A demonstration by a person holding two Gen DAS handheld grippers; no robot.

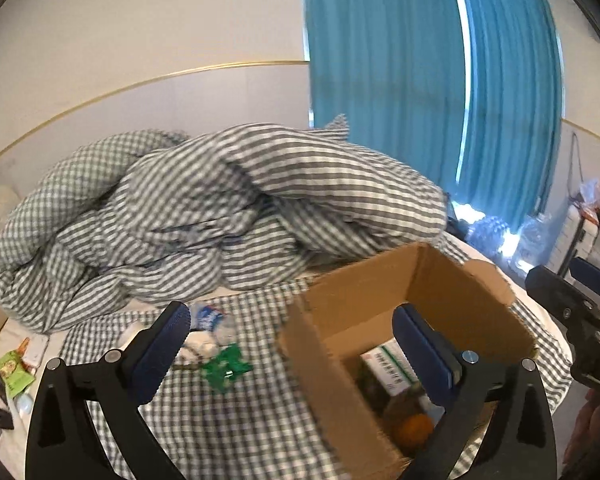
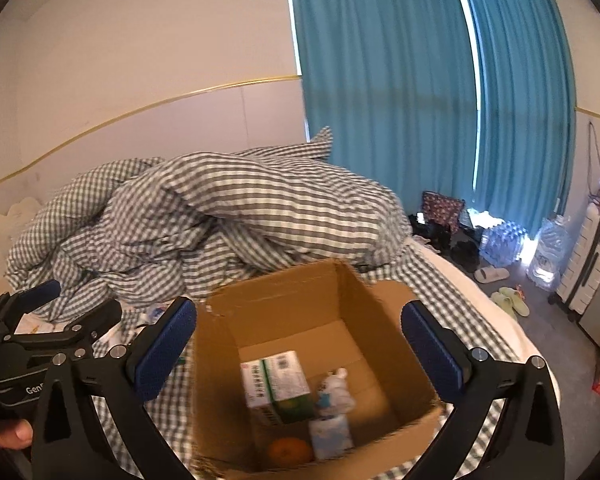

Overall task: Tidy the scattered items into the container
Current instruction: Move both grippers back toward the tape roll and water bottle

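While both my grippers hang spread wide and empty, the cardboard box [image 2: 300, 344] sits open-topped on the checked sheet [image 1: 236, 420].

My right gripper [image 2: 296, 344] frames the box, nothing between its blue pads [image 2: 164, 348]; my left gripper [image 1: 292, 344] points just left of the box, its right finger over the box's near corner. Inside the box a green-and-white carton [image 2: 278, 384] lies flat, its long axis running from the near wall toward the far wall; right of it lie a white and blue packet [image 2: 332, 432] and a pale crumpled thing too blurred to name, and an orange [image 2: 290, 450] rests by the near wall. Left of the box a green wrapper [image 1: 226, 368] and blurred white bits lie loose. The box's near edge is cut off below.
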